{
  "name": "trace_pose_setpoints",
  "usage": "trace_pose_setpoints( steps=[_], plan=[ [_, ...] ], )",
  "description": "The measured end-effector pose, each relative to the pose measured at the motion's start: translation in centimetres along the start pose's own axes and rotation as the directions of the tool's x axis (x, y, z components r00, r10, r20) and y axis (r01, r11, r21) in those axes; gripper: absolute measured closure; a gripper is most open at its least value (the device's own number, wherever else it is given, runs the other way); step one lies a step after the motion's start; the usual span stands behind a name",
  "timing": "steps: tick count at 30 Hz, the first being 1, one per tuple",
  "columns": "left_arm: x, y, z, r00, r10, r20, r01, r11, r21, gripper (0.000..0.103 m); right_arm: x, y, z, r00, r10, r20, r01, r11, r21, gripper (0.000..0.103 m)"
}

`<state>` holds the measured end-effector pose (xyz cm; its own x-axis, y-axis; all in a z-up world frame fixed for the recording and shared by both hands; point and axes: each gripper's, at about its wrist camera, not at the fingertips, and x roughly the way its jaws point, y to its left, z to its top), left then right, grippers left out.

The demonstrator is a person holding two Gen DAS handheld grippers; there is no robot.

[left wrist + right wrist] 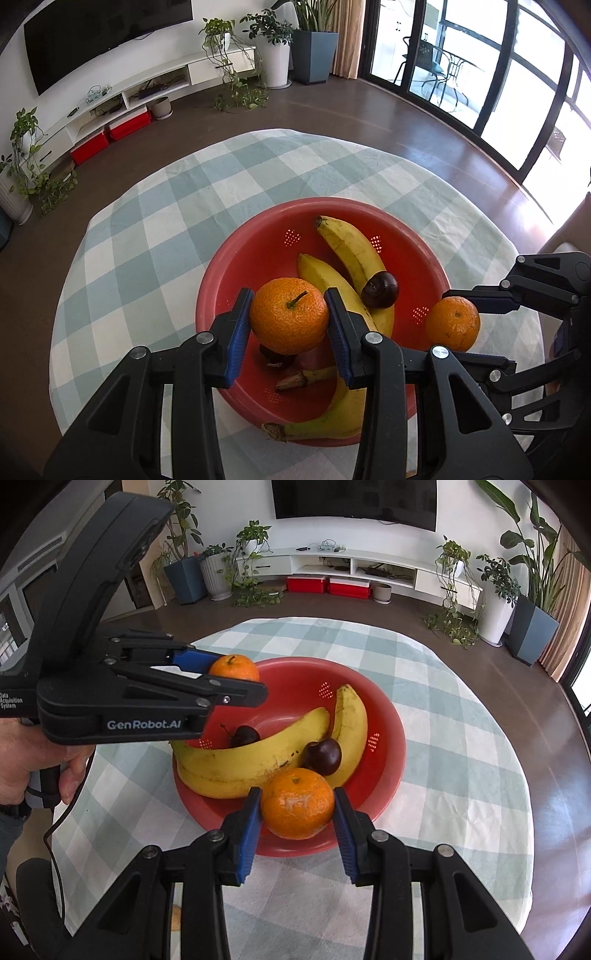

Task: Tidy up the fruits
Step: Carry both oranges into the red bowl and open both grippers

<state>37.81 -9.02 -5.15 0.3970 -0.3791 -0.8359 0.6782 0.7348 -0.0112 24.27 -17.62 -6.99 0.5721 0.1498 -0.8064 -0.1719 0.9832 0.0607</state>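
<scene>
A red basket sits on the checked tablecloth with two bananas and dark cherries inside. My left gripper is shut on a mandarin with a green stem, held above the basket's near side. My right gripper is shut on a second mandarin, at the basket's rim. Each gripper shows in the other's view: the right one with its mandarin at the right, the left one with its mandarin at the left.
The round table carries a blue and white checked cloth. A person's hand holds the left gripper's handle. Beyond the table are brown floor, a white TV shelf, potted plants and glass doors.
</scene>
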Motion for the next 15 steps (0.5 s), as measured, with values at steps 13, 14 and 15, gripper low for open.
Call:
trace_pose_setpoints(
  steps=[13, 14, 15],
  plan=[
    [3.3, -0.1, -1.5, 0.998, 0.025, -0.049, -0.025, 1.0, 0.009, 0.065, 2.0, 0.4, -0.5, 1.0, -0.013, -0.02, 0.013, 1.0, -0.005, 0.063],
    [3.4, 0.1, -1.5, 0.998, 0.027, -0.049, -0.027, 1.0, 0.005, 0.065, 2.1, 0.4, -0.4, 1.0, -0.012, -0.019, 0.012, 1.0, -0.006, 0.062],
    [3.5, 0.1, -1.4, 0.998, 0.027, -0.05, -0.027, 1.0, 0.004, 0.065, 2.1, 0.5, -0.4, 1.0, -0.014, -0.021, 0.014, 1.0, -0.009, 0.062]
  ],
)
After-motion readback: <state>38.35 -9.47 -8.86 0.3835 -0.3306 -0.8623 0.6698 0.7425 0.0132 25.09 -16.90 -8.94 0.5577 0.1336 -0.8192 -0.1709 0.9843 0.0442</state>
